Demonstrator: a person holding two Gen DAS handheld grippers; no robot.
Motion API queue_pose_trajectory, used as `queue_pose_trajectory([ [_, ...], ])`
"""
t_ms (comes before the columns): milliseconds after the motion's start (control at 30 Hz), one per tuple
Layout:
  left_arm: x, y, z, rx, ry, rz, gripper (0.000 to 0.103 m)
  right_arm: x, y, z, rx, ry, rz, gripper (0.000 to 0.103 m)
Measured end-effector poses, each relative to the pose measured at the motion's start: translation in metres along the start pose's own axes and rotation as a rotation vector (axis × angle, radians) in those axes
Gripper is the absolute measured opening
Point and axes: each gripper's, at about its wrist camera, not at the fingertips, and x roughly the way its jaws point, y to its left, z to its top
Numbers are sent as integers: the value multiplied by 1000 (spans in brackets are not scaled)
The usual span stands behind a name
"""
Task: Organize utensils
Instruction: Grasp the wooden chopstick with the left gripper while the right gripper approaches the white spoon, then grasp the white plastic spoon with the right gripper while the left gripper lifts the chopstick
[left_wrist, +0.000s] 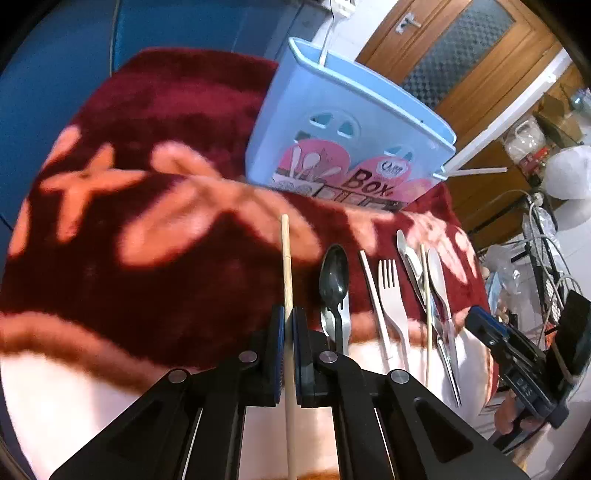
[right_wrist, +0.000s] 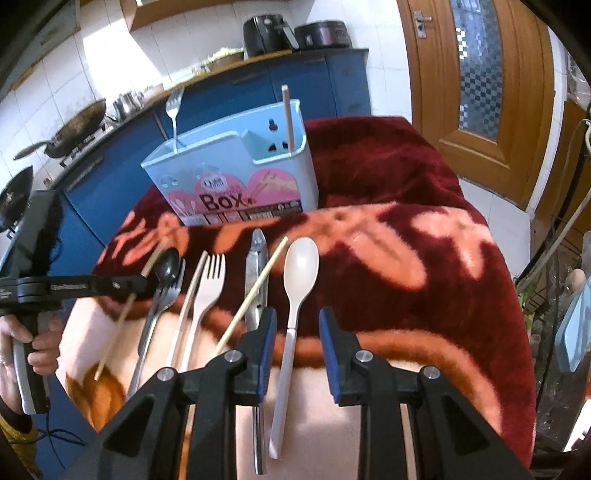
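Left wrist view: left gripper (left_wrist: 289, 325) jaws clamped on a chopstick (left_wrist: 286, 258). Right gripper (right_wrist: 297, 328) jaws wide, white spoon (right_wrist: 301, 269) between them.

1. Wooden chopsticks (right_wrist: 255, 291): three, one standing in the box.
2. Forks (right_wrist: 207, 291): three — two metal, one white plastic.
3. Spoons (right_wrist: 301, 269): two — black, white.
4. Light blue plastic utensil box (right_wrist: 236, 177): one.
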Motion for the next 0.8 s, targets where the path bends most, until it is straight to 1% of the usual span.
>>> queue_pose_trajectory([
  [100,-12,6,-5,4,-37,-6,4,6,2,2,1,44,1,27],
  [200,-21,6,-7,25,-81,8,4,11,6,6,-21,86,-12,27],
  [300,-32,2,-9,59,-148,33,4,15,10,9,-36,122,-19,27],
  [500,-51,-2,-11,119,-249,47,4,30,13,15,-34,192,-18,27],
  [800,-60,-14,-11,165,-325,50,4,45,16,25,-35,268,-2,27],
])
